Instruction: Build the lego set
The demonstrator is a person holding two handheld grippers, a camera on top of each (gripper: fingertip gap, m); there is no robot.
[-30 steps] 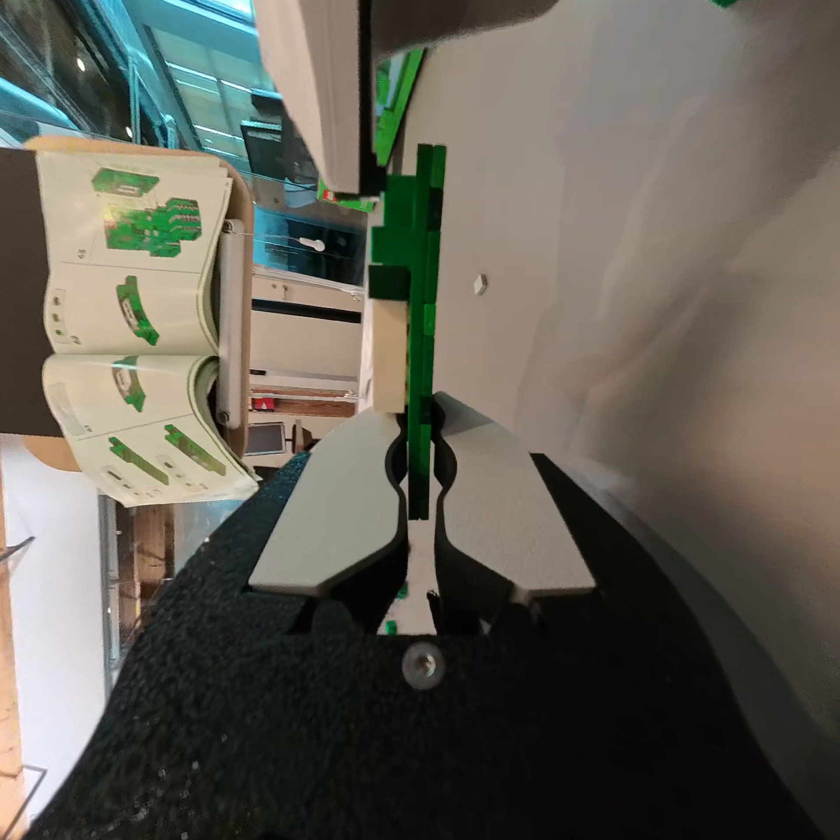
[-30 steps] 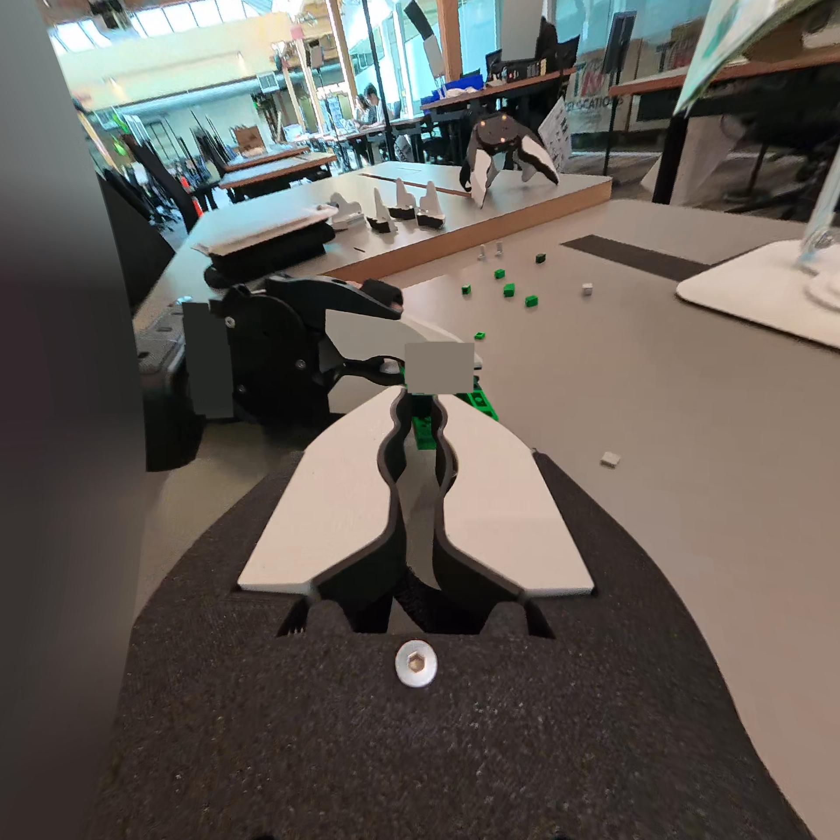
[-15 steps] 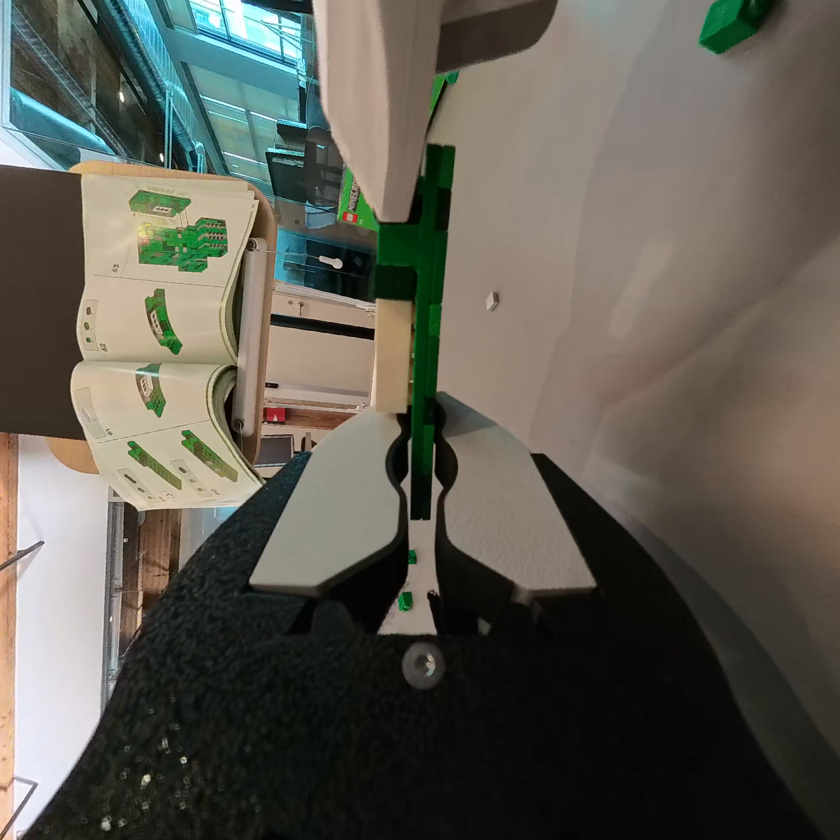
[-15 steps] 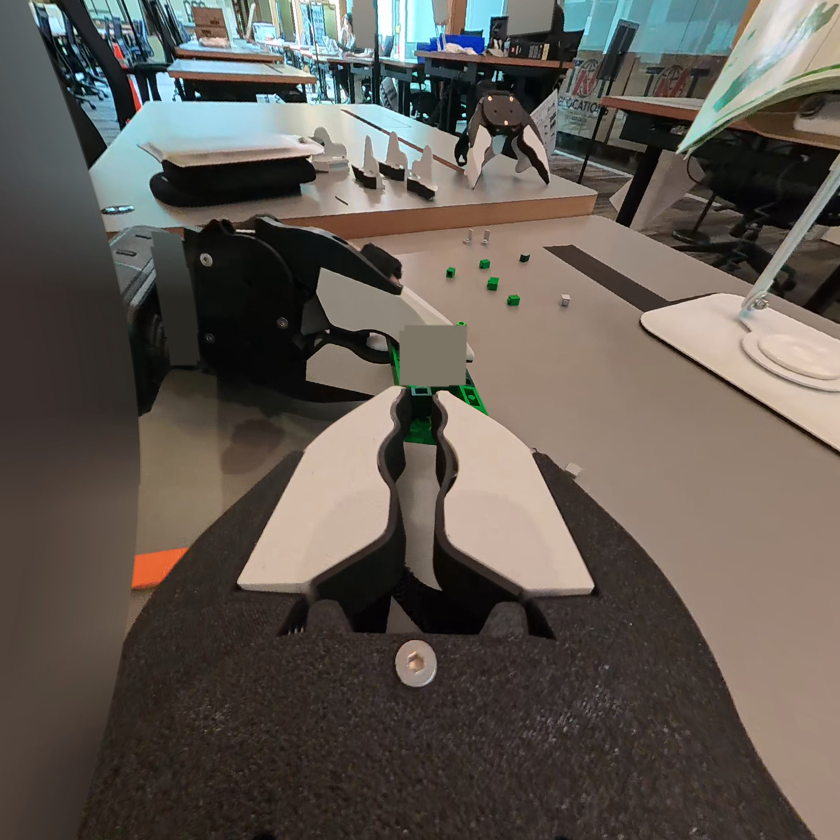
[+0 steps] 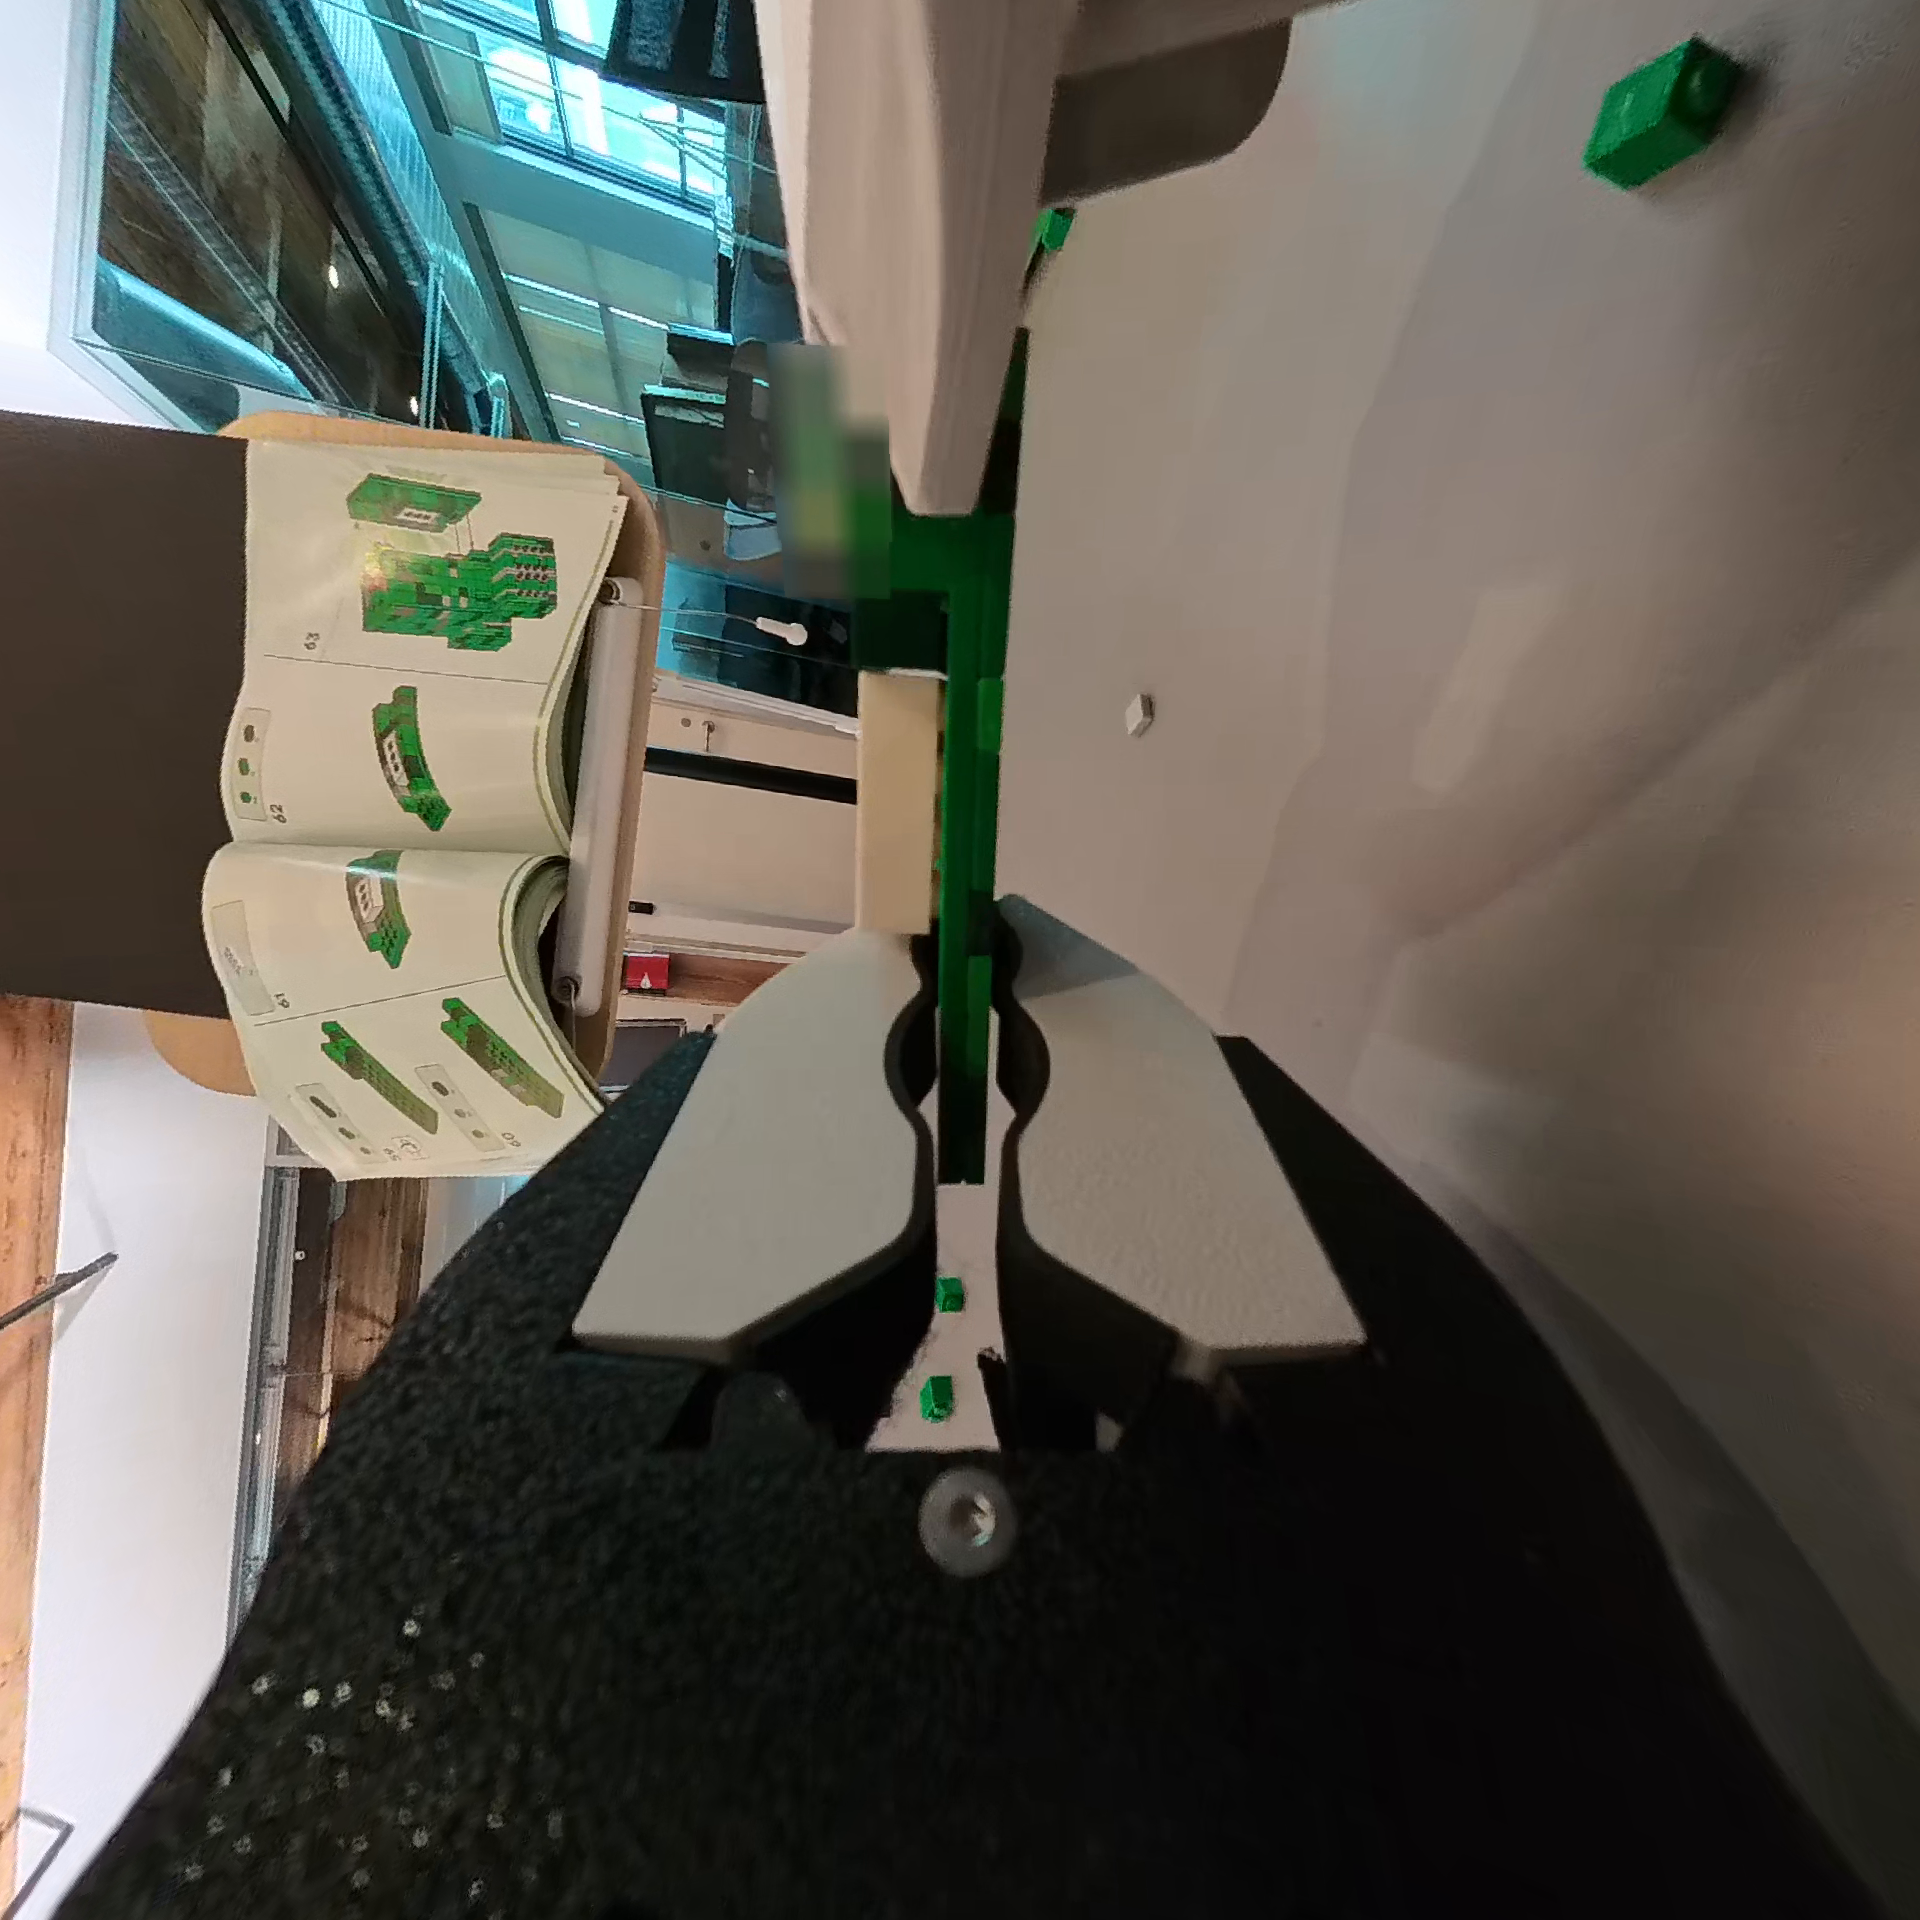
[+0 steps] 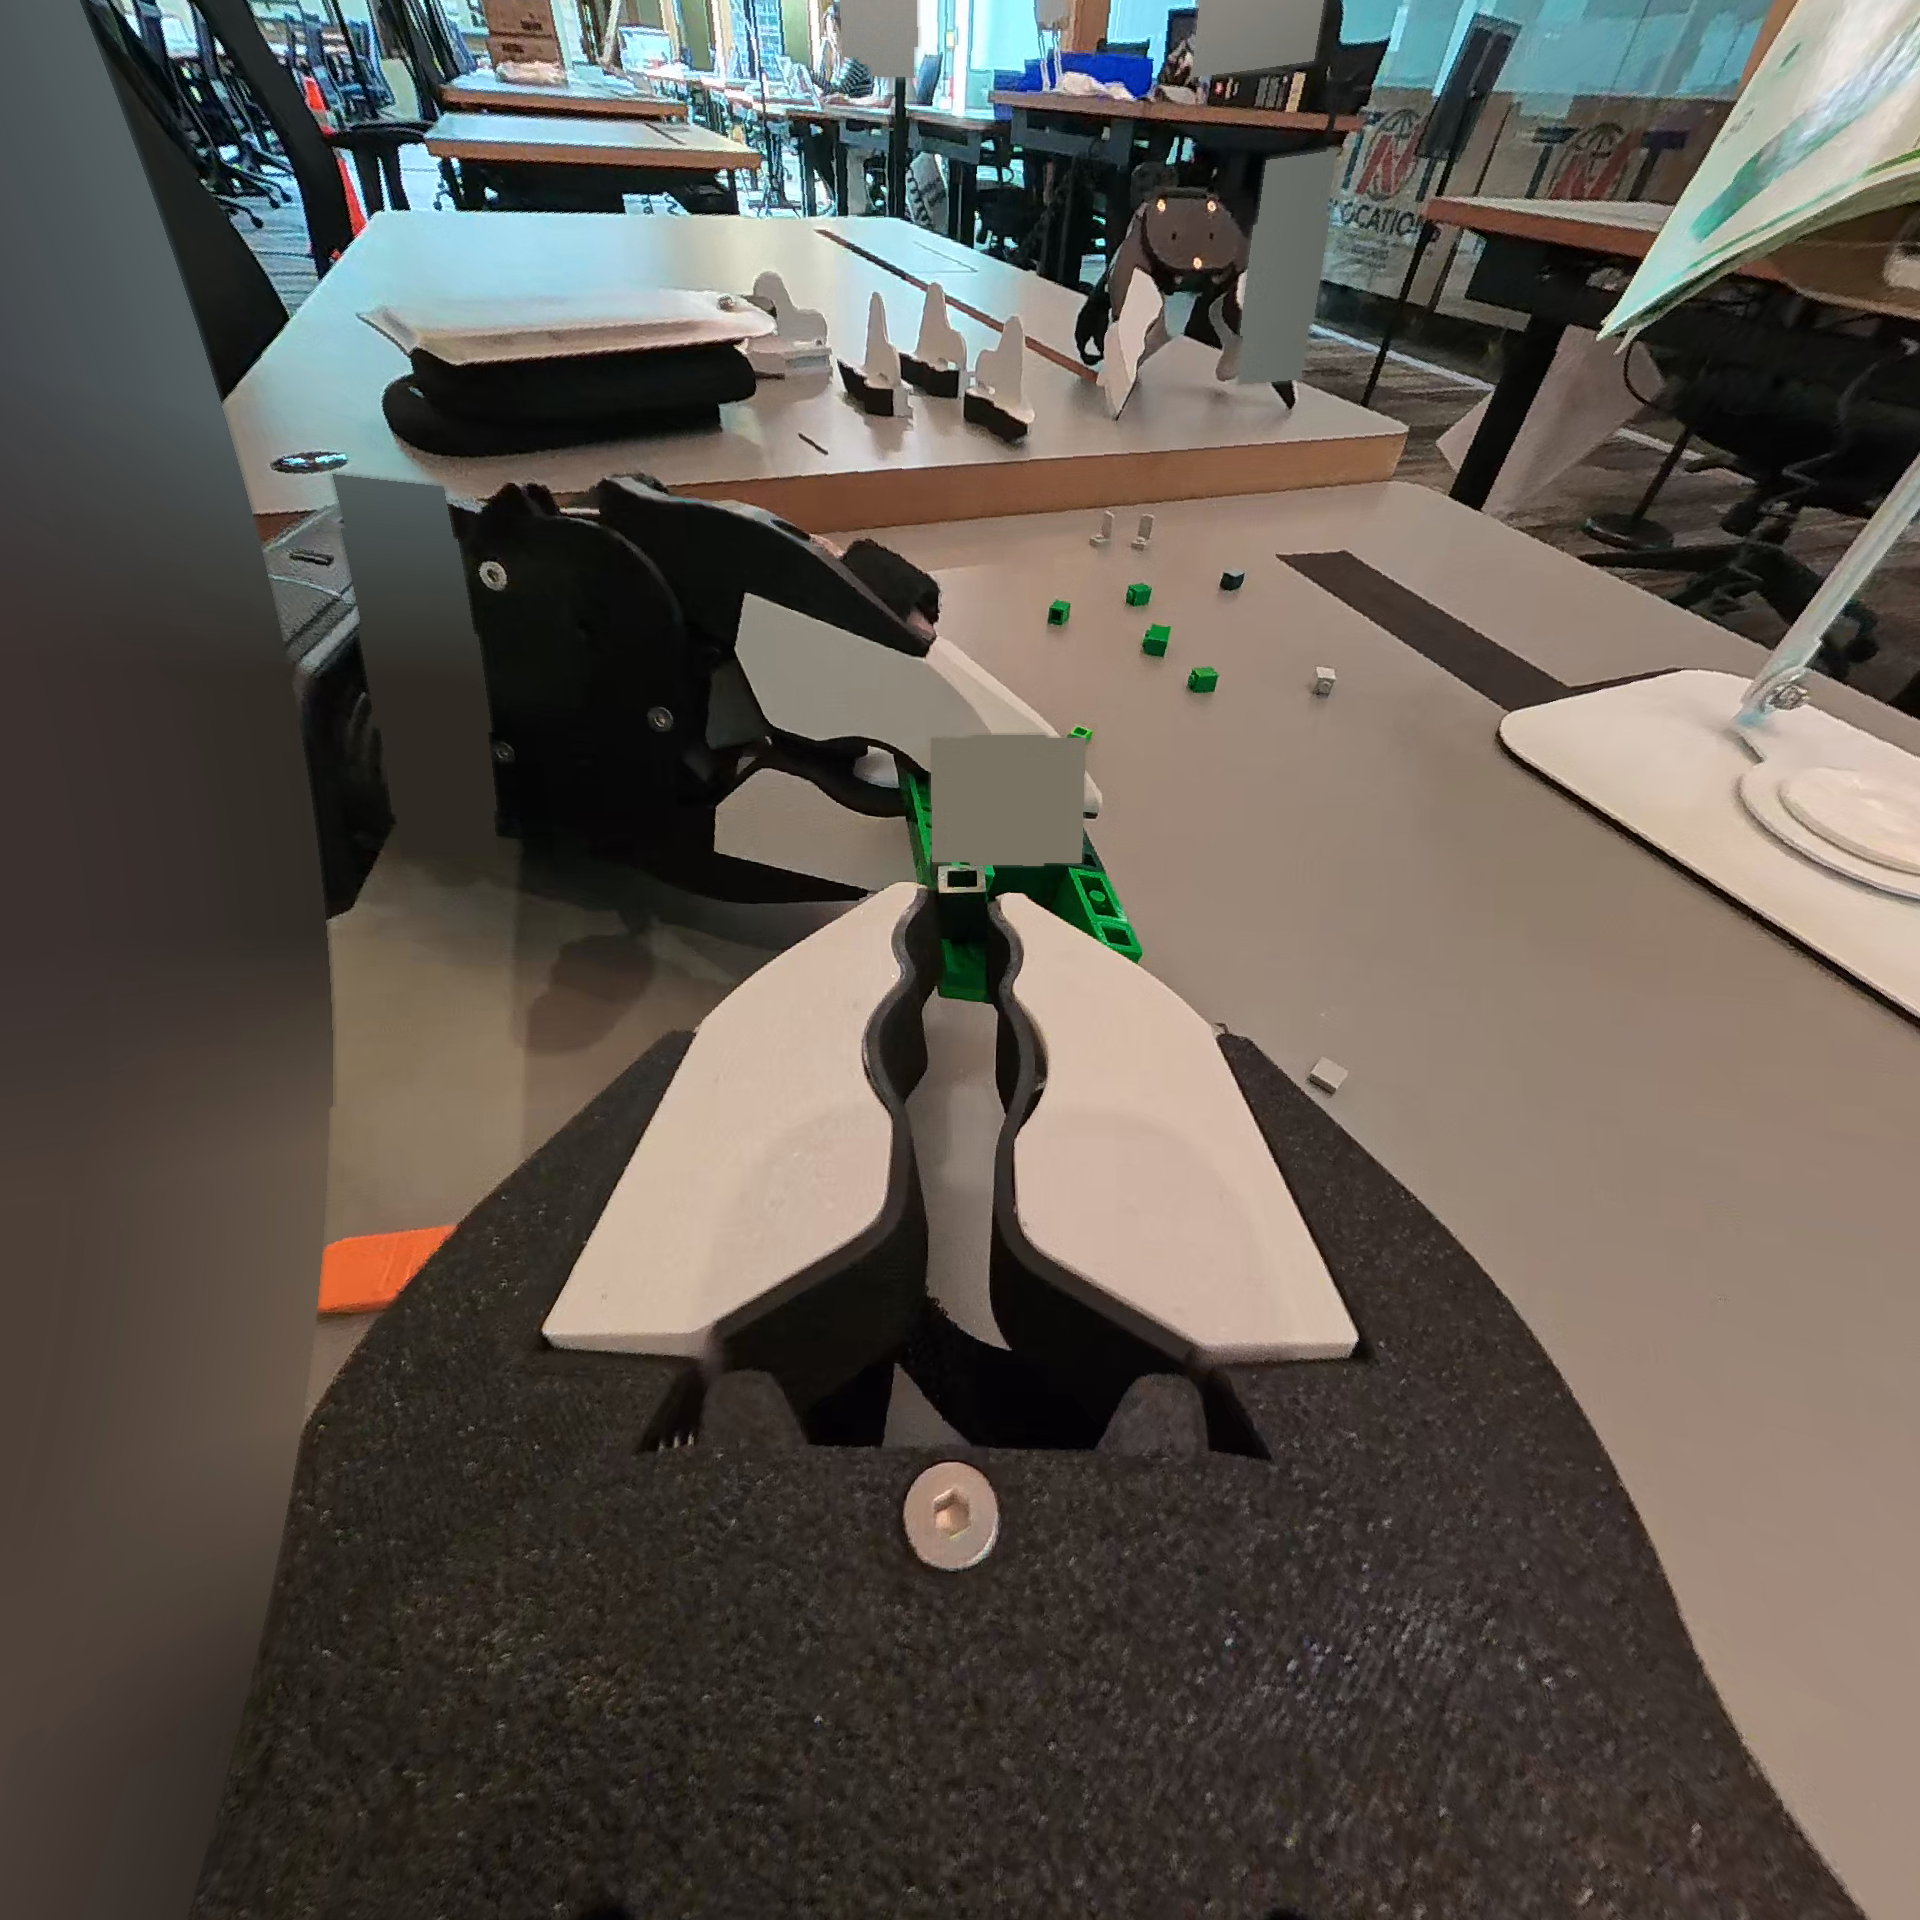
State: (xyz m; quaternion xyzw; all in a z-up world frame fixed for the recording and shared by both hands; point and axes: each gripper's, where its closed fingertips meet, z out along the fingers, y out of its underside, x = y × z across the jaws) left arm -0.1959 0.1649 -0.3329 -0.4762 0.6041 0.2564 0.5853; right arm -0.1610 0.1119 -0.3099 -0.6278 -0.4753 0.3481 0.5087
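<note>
Left hand-held gripper (image 5: 966, 935) is pinching a flat green lego build (image 5: 971, 790) edge-on, its 2 white fingers (image 5: 790, 1132) closed against the plate's faces. In the right wrist view this same left hand-held gripper (image 6: 987, 774) is lying on its side at the left of the desk (image 6: 1455, 1039), holding the build low over the surface.

Right hand-held gripper (image 6: 961, 914) is gripping a small grey piece (image 6: 961, 883) with a square hole at its tips, the fingers (image 6: 769, 1132) nearly together with only a thin gap behind the piece. It is sitting right against the near end of the lego build (image 6: 1081, 914). In the left wrist view the right hand-held gripper's finger (image 5: 894, 260) is showing at the top, over the far end of the build, where a cream brick (image 5: 899, 800) is sticking out of the green plate.

Loose green bricks (image 6: 1153, 639) and a few grey bits (image 6: 1323, 681) are lying scattered on the desk farther off, well apart from the build; 1 grey bit (image 6: 1327, 1075) is lying just right of the gripper. An open instruction booklet (image 5: 405, 800) is resting on a stand (image 6: 1704, 790) at the right. An orange tile (image 6: 379, 1268) is lying at the near left.
</note>
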